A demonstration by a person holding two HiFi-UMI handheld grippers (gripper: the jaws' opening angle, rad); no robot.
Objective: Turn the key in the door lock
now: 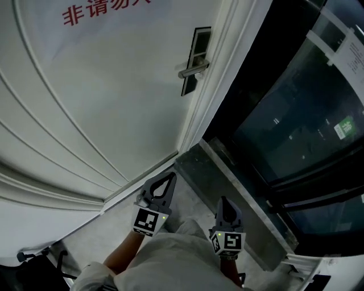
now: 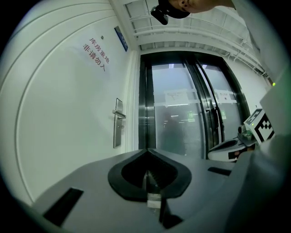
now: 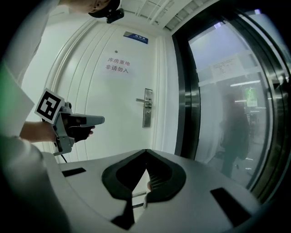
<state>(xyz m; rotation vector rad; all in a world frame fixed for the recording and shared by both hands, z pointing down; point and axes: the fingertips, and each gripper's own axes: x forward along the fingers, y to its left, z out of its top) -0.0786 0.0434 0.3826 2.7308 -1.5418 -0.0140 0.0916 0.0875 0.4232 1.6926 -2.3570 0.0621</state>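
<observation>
The lock plate (image 3: 148, 113) stands upright on the white door (image 3: 91, 82), long axis vertical, close to the door's right edge. Its 1 lever handle (image 3: 142, 100) lies level and points left, away from that edge. Whether a key sits in the plate is too small to tell in any view.

In all there are 1 door, 1 plate, 1 handle and 2 tools. The left tool (image 1: 170, 176) and the right tool (image 1: 223, 200) both point toward the door, well apart from the lock. Each has its jaws closed tip to tip, gripping nothing (a pale strip deep in each jaw hollow is hard to make out).

In the head view the red characters (image 1: 77, 15) on the door are cut off at the top edge. Dark glass panels (image 1: 296, 113) stand right of the door.
</observation>
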